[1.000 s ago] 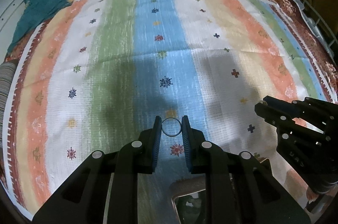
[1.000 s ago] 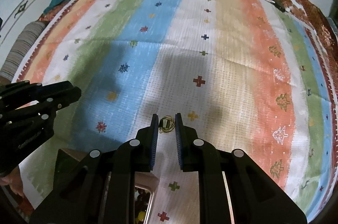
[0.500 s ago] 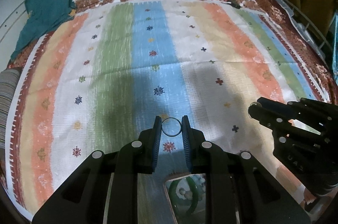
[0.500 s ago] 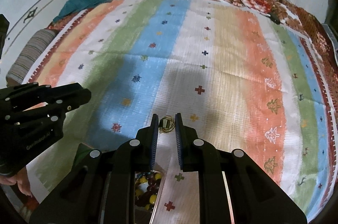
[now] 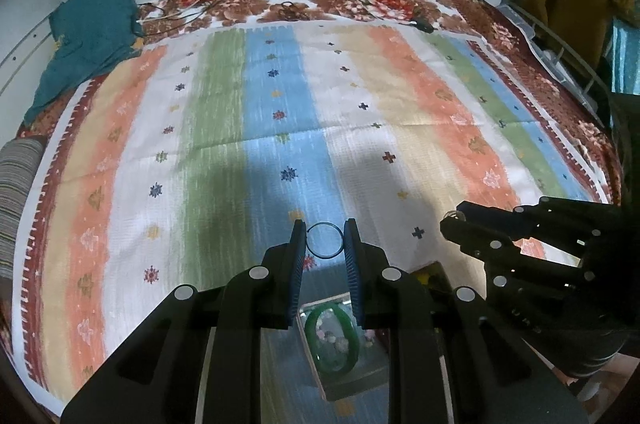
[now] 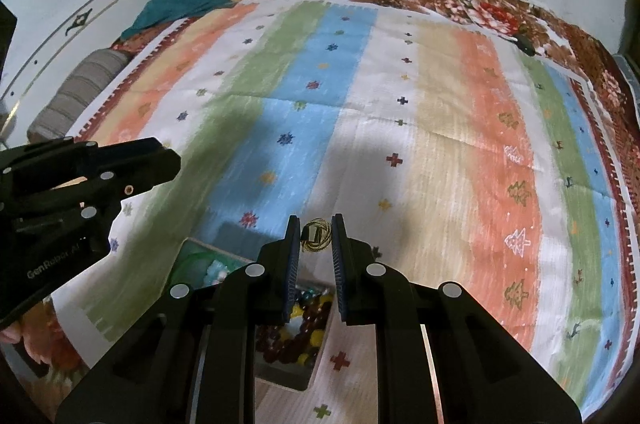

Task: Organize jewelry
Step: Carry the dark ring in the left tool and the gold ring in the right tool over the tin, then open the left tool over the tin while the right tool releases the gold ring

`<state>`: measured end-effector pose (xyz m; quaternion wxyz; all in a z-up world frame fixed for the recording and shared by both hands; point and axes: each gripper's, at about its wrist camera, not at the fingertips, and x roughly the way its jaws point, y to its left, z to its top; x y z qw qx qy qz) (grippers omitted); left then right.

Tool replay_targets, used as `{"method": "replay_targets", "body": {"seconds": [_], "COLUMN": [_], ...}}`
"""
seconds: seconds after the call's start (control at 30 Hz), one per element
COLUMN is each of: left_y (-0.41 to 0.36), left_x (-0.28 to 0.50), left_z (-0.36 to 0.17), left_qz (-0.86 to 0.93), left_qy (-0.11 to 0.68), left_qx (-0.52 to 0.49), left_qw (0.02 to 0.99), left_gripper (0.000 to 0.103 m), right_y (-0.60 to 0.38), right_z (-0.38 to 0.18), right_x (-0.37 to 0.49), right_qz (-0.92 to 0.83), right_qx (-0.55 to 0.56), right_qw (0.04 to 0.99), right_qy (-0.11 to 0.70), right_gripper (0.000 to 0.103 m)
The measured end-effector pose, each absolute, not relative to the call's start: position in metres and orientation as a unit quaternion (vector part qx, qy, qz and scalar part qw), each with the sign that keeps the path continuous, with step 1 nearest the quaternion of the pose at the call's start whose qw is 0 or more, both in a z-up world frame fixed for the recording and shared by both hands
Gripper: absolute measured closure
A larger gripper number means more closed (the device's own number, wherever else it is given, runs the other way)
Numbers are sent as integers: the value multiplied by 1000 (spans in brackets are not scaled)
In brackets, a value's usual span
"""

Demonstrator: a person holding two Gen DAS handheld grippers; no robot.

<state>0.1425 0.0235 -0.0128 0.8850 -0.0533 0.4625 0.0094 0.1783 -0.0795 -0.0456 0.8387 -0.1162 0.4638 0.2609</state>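
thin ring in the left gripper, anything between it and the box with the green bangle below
Nothing visible does. The left gripper holds the thin ring above the striped cloth, and the box compartment with the green bangle lies open beneath, between the fingers. The right gripper is off to the side, apart from it.

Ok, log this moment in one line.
left gripper: holds ring | right gripper: holds gold coil | box: below both
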Motion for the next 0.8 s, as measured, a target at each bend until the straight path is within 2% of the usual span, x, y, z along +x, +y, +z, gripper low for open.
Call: {"method": "replay_targets", "body": {"seconds": [0.8], "left_y": [1], "left_x": [95], "left_z": [-6], "left_qz": [-2], "left_qy": [451], "left_qx": [-40], "left_qw": [892], "left_gripper": [84], "right_y": [-82], "right_z": [-51], "right_x": [139], "right_qz": [286], "right_qx": [-114], "right_qw": [824], "right_qy": [476], "right_gripper": [86]}}
